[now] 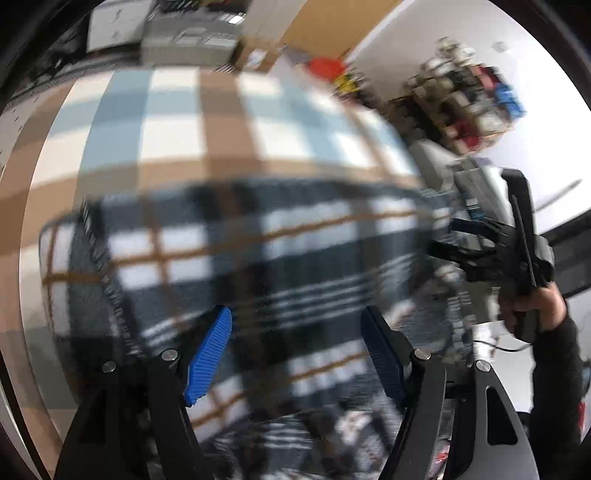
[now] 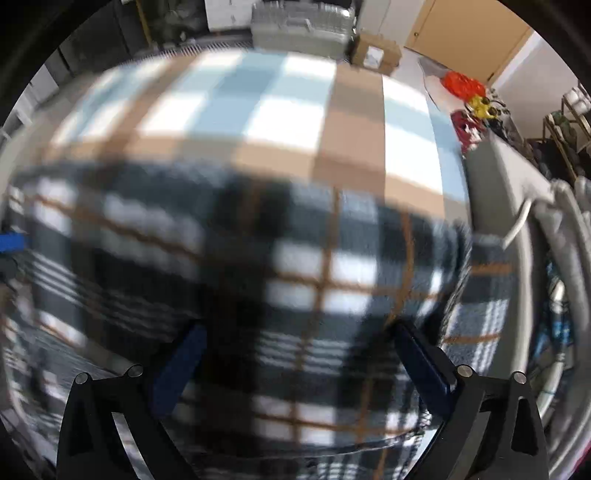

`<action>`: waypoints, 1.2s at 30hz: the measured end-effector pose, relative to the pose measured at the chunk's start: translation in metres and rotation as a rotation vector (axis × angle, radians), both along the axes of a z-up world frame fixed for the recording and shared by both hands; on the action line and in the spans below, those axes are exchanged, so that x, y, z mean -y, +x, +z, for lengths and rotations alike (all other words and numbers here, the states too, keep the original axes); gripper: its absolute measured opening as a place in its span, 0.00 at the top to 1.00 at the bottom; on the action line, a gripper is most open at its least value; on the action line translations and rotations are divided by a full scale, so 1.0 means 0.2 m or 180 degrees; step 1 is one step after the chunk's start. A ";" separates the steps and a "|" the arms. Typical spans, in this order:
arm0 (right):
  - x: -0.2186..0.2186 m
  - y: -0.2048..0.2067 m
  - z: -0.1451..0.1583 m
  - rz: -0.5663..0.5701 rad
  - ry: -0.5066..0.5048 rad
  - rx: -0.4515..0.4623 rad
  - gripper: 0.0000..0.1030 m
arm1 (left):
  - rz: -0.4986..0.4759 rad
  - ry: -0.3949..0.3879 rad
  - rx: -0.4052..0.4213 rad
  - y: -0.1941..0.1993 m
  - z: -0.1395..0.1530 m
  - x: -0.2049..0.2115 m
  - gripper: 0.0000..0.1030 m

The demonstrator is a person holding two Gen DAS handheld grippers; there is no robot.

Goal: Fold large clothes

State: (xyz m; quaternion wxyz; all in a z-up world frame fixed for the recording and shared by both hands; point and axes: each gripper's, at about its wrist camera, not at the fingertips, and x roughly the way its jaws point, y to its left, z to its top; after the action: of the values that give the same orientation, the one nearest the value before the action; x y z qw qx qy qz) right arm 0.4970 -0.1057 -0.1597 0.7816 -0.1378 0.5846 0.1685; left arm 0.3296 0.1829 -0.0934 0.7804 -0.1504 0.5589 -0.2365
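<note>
While both wrist views are smeared by motion blur, the left gripper (image 1: 295, 347) plainly stands released: its two ribbed blue pads (image 1: 208, 356) are spread apart with nothing pinched between them, hanging just above the cloth. Under and ahead of them lies the plaid garment (image 1: 258, 251), a dark blue, white and black check crossed by thin tan lines, folded into a broad block with a dark toothed edge, perhaps a zip, running down its left side.

The right gripper (image 2: 299, 362) is likewise released, its dark blue pads (image 2: 424, 369) spread wide over the same plaid garment (image 2: 258, 277), which fills the lower part of that view; no cloth is caught between them. Part of the garment hangs over the right-hand edge of the surface there.

Beneath the garment, a checked tablecloth (image 1: 173, 122) in pale blue, white and tan squares covers the table and stays bare beyond the garment's far edge. At the right of the left wrist view, a person's hand (image 1: 532, 306) in a dark sleeve (image 1: 554, 369) grips the black handle of the other tool. Farther off stand a grey hard case (image 2: 303, 22), a cardboard box (image 2: 376, 51), something red-orange (image 2: 461, 85) and a cluttered shelf (image 1: 469, 99).
</note>
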 end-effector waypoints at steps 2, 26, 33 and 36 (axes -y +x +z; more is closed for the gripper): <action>-0.03 0.00 0.13 0.0009 0.0182 0.0145 0.00 | -0.0157 -0.0149 0.0119 -0.01 0.08 0.05 0.34; -0.12 0.07 0.01 -0.0231 0.1030 0.0187 0.00 | 0.0017 -0.0009 -0.0552 0.09 -0.13 0.04 0.34; 0.23 0.05 -0.03 -0.0944 0.1395 -0.0103 0.00 | 0.0072 0.0547 -0.0476 -0.03 -0.22 -0.04 0.34; 0.26 -0.01 -0.16 -0.1130 0.1351 -0.0335 0.00 | 0.0212 0.0443 -0.0417 -0.05 -0.22 -0.06 0.34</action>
State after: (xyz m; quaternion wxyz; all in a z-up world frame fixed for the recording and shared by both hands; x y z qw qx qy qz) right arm 0.4954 -0.1573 -0.1926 0.7788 0.1425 0.5911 0.1546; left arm 0.3202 0.1953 -0.1373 0.7582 -0.1294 0.6185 -0.1608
